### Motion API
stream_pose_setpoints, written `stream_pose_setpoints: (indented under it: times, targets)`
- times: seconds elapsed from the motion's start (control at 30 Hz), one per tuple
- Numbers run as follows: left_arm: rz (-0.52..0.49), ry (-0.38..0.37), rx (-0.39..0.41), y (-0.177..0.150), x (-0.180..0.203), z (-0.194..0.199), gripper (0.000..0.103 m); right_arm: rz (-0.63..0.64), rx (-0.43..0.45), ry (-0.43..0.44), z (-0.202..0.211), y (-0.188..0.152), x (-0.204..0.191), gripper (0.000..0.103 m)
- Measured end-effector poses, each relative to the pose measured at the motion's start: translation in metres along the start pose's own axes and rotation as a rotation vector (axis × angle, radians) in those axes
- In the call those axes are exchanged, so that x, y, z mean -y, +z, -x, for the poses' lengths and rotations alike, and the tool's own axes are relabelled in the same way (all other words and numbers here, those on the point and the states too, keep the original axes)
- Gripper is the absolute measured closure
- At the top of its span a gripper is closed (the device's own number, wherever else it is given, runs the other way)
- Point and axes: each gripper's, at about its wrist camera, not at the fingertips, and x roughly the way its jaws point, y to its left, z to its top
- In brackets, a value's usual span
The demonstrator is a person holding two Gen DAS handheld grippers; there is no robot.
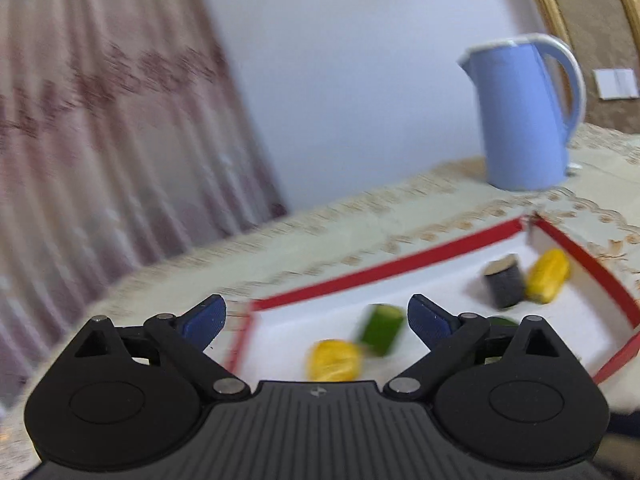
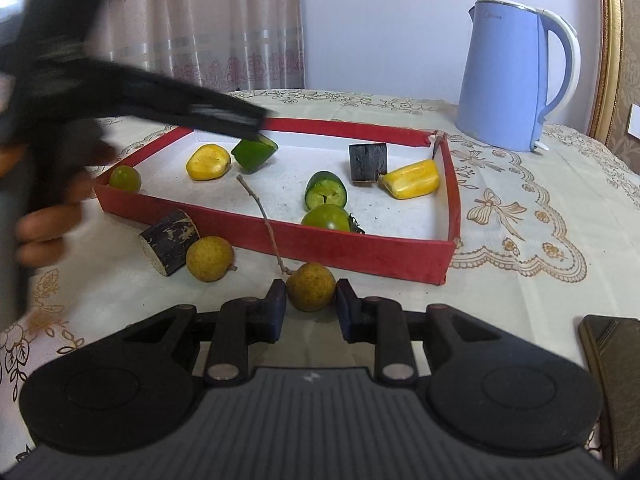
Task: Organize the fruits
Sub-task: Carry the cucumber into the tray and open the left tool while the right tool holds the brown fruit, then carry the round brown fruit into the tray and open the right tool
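**Gripping round fruit in front of red tray**

Sitting on an embroidered cream tablecloth [image 2: 520, 240], the red tray [image 2: 360, 250] is the landmark: shallow, red felt-like walls, white floor.

Right gripper [image 2: 311, 306]: blue pads touching both sides of a round yellow-brown speckled fruit [image 2: 311, 286] just in front of the tray's near wall; a thin twig [image 2: 262, 210] runs from it up over the wall. Clamped on it, as far as I can tell.

Left of that fruit, still outside the tray: a second speckled fruit [image 2: 209, 258] touching a dark bark-covered log piece [image 2: 170, 242], cut end pale.

Inside the tray, near to far: green tomato [image 2: 326, 218] at the near wall, cut cucumber chunk [image 2: 326, 190], small green fruit [image 2: 125, 178] in the left corner, smooth yellow mango-like piece [image 2: 208, 161], yellow corn-like piece [image 2: 412, 178], dark block [image 2: 368, 161], green wedge [image 2: 254, 154].

Left gripper [image 1: 316, 318]: fingers wide apart, nothing between them, above the tray's left end; heavily motion-blurred.

Beyond the tray: light-blue kettle [image 2: 508, 80] with white handle, right rear. Behind it a white wall [image 2: 380, 20], patterned pink curtain [image 2: 208, 20] to the left, gold frame [image 2: 610, 40] far right.
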Motion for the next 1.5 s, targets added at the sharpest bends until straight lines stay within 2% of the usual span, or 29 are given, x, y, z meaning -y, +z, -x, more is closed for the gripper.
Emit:
stream_pose_setpoints:
  times: [0.07,0.17,0.27,0.37,0.47,0.87,1.23,1.5]
  targets:
    - [0.04,0.054,0.031,-0.012,-0.015,0.018,0.001,0.004,0.0,-0.003,0.0,0.0,0.0,0.078]
    - [0.122,0.094,0.033,-0.029,-0.036,0.028,0.001,0.01,-0.001,-0.007,0.0,0.0,-0.001,0.078]
    - [0.184,0.126,0.008,-0.042,-0.047,0.019,0.001,0.019,-0.002,-0.014,0.0,0.0,-0.003,0.078]
    - [0.196,0.143,-0.044,-0.046,-0.052,0.005,0.001,0.022,-0.002,-0.016,0.001,0.0,-0.003,0.078]
    - [0.223,0.128,-0.067,-0.05,-0.06,0.002,0.001,0.021,-0.002,-0.016,0.001,0.0,-0.003,0.078]
    - [0.17,0.14,-0.085,-0.057,-0.051,0.001,0.001,-0.018,0.03,-0.009,0.004,-0.001,0.005,0.078]
    - [0.199,0.126,-0.15,-0.06,-0.056,-0.009,0.001,-0.039,0.076,0.008,0.015,-0.002,0.007,0.078]
    - [0.205,0.115,-0.169,-0.061,-0.056,-0.011,0.001,-0.043,0.126,0.018,0.026,0.013,0.009,0.078]
